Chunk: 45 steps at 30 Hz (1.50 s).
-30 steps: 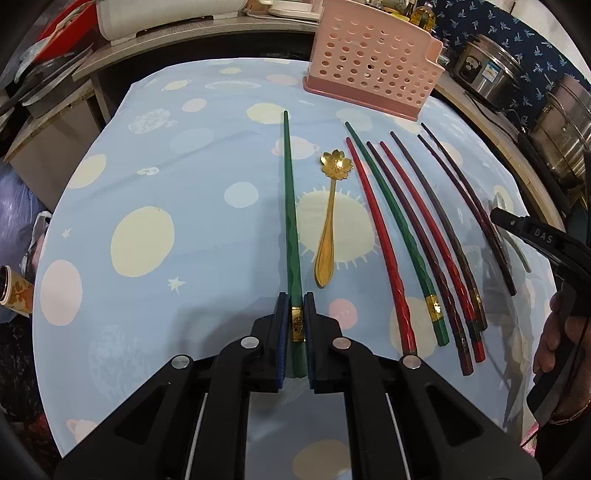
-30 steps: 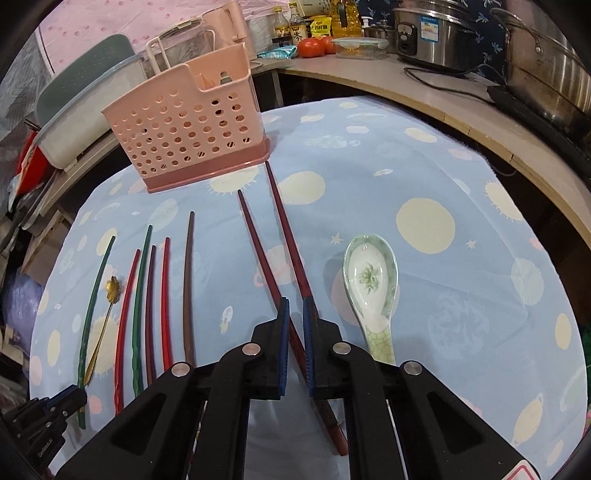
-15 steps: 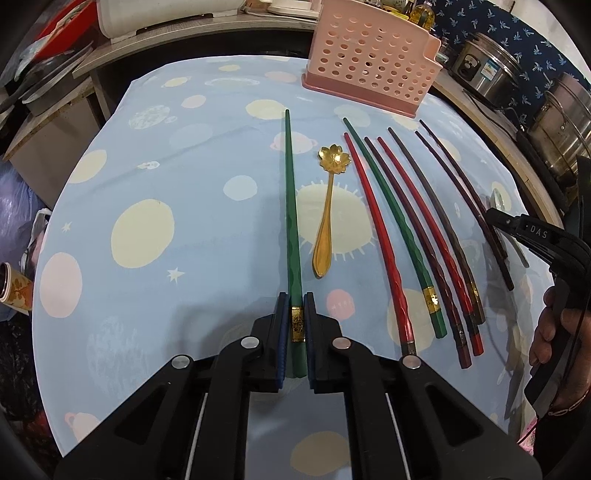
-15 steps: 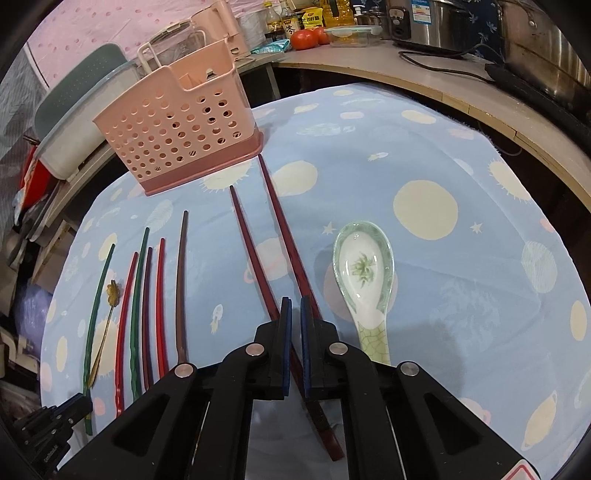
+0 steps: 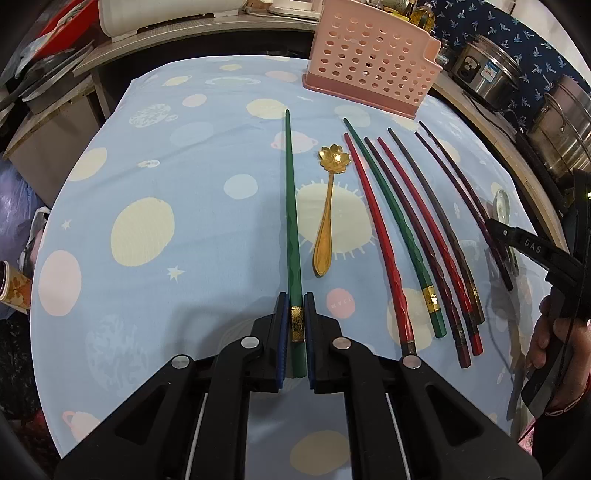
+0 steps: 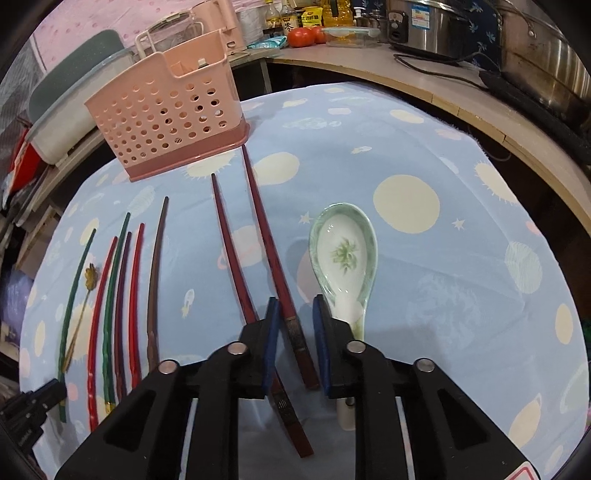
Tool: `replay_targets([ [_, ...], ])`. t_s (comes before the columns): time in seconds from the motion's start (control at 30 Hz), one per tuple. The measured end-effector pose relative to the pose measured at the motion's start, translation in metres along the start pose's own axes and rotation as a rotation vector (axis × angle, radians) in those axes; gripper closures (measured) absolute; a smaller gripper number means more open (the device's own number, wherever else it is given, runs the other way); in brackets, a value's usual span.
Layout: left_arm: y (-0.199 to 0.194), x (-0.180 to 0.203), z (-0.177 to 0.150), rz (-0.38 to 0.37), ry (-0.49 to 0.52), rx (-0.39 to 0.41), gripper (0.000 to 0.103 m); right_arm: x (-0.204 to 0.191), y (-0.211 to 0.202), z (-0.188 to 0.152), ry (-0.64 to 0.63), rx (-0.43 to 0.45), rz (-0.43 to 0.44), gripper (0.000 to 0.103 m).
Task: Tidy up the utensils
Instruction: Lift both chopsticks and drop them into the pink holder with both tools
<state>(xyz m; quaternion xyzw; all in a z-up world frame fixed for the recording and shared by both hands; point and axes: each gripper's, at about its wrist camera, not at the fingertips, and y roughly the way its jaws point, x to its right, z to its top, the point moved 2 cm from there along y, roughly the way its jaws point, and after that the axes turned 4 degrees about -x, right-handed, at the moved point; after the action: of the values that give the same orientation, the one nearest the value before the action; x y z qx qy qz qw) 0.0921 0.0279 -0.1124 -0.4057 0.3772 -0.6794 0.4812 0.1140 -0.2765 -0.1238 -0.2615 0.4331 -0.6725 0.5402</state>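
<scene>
My left gripper (image 5: 295, 302) is shut on the thick end of a green chopstick (image 5: 291, 206), which lies along the blue spotted tablecloth (image 5: 155, 177). A gold flower spoon (image 5: 328, 206) lies just right of it, then several red, green and dark chopsticks (image 5: 406, 236). My right gripper (image 6: 293, 306) is open and straddles one dark red chopstick (image 6: 271, 254); a second one (image 6: 231, 251) lies just left of it. A white-green ceramic spoon (image 6: 345, 258) lies just right of it. The pink perforated holder (image 6: 166, 107) stands at the far end and also shows in the left wrist view (image 5: 369, 59).
Steel pots (image 6: 461, 26) and a black cable (image 6: 443, 70) sit on the wooden counter (image 6: 480, 107) to the right. Tomatoes and bottles (image 6: 306, 22) stand behind. A grey tub (image 6: 70, 107) stands left of the holder. The tablecloth's near edge is close below both grippers.
My right gripper has opened from nearly closed and now straddles the right dark red chopstick. My left gripper stays shut on the green chopstick, hardly moved.
</scene>
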Motion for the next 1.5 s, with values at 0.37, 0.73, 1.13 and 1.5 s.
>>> replay_targets([
  [0.37,-0.023,-0.001,-0.009,-0.015,-0.012,0.029,0.096,-0.005,-0.047,-0.02,-0.019,0.052,0.047,0.096],
  [0.73,-0.087,0.003,-0.006,-0.021,-0.011,0.166,0.096,-0.014,-0.124,-0.026,-0.028,0.19,0.118,0.096],
  [1.13,-0.152,0.02,0.055,-0.027,0.03,0.343,0.096,-0.023,-0.184,0.014,-0.041,0.325,0.169,0.096],
  [1.5,-0.2,0.042,0.138,-0.021,0.082,0.497,0.096,-0.032,-0.208,0.084,-0.049,0.422,0.19,0.096],
])
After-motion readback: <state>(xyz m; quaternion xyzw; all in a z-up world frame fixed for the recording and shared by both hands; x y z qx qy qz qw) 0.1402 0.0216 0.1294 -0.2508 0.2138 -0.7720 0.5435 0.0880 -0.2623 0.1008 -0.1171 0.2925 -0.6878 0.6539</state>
